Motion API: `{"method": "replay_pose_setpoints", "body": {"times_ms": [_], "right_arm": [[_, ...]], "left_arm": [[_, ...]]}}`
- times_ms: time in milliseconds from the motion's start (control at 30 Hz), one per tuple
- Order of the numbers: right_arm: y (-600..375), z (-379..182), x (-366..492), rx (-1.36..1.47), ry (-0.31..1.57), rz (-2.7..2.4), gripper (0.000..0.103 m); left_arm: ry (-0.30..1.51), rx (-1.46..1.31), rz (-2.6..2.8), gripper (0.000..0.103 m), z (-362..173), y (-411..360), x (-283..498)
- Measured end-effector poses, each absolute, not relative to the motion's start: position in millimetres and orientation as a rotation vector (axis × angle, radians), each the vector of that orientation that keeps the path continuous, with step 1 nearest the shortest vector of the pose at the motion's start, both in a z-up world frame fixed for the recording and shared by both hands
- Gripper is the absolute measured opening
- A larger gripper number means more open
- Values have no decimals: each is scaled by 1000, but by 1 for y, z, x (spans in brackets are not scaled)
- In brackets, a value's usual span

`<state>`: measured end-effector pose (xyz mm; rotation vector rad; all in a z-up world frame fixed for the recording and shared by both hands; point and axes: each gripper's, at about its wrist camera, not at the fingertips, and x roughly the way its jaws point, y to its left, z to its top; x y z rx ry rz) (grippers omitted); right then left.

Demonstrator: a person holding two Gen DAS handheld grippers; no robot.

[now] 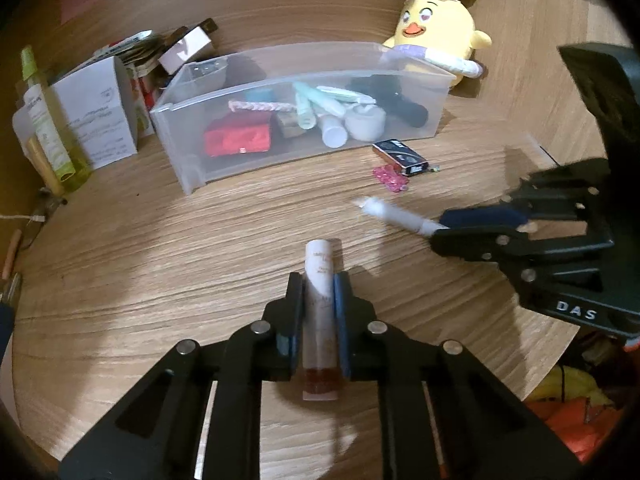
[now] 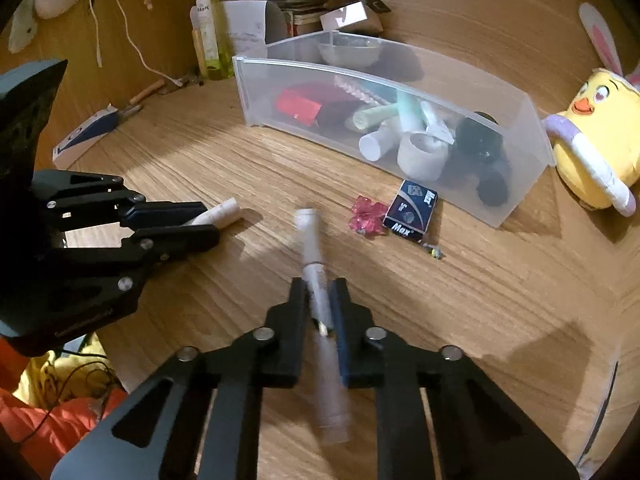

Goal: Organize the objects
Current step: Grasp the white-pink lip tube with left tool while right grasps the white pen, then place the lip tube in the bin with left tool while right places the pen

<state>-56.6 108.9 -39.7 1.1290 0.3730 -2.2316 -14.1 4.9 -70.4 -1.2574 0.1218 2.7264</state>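
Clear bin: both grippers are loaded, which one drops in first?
Probably right. The right gripper, shut on the white pen, points toward the clear bin. The left gripper, shut on the tube, looks further from it, though the gap is small.

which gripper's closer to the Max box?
Right. The right gripper, shut on a white pen, points toward the Max box. The left gripper, holding a tube, sits farther off.
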Motion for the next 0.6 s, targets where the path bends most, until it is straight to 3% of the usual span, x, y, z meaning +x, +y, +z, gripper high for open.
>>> {"method": "replay_pose_setpoints", "body": {"times_ms": [600], "right_arm": [[148,39,-80,902,42,-2469,10]], "left_arm": [[-61,-1017,2853,14,-5,-14,-41]]}}
